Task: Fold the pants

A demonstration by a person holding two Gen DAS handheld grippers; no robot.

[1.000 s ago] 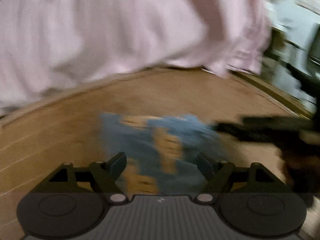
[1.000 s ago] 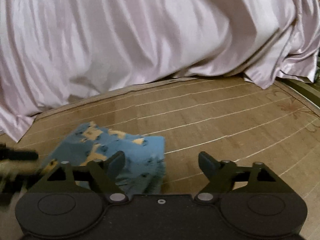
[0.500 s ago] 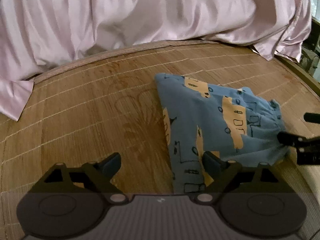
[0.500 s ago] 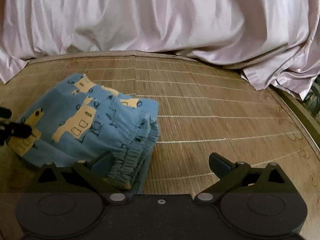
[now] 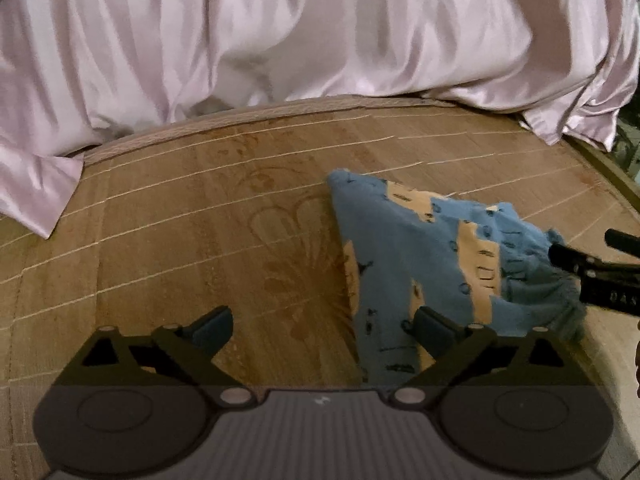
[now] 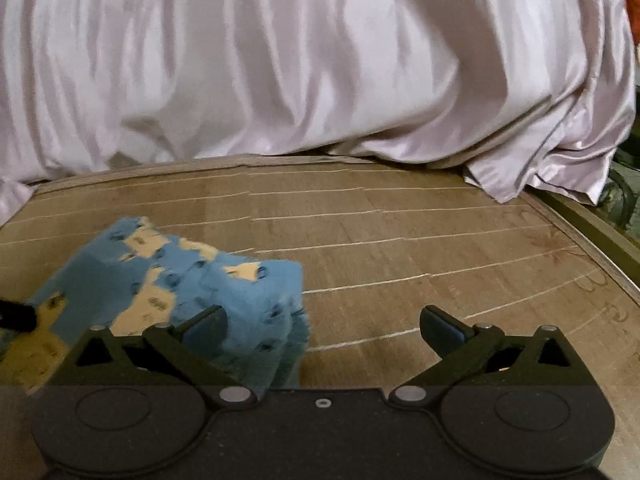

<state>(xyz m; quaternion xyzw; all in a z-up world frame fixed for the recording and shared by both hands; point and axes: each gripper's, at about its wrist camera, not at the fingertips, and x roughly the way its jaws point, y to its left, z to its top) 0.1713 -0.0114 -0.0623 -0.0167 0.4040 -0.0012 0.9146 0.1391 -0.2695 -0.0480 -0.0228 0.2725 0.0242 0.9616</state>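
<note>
Blue pants [image 5: 424, 264] with yellow prints lie folded in a small bundle on a woven bamboo mat [image 5: 200, 220]. In the left wrist view they sit to the right of centre, reaching under the right finger of my left gripper [image 5: 322, 322], which is open and holds nothing. The right gripper's black fingertip [image 5: 568, 260] touches the bundle's right edge there. In the right wrist view the pants [image 6: 192, 280] lie at lower left, partly behind the left finger of my right gripper [image 6: 322, 322], which is open and empty. The left gripper's tip [image 6: 16, 314] shows at the left edge.
A pale pink satin quilt [image 6: 300, 60] is heaped along the far side of the mat [image 6: 440, 260]. One corner of the quilt [image 5: 36, 192] drapes onto the mat at the left. The mat's right border [image 6: 592, 228] runs next to dark clutter.
Both grippers have pulled back from the bundle and tilted up, so more quilt fills the views. The pants stay folded on the mat; the right view is slightly blurred.
</note>
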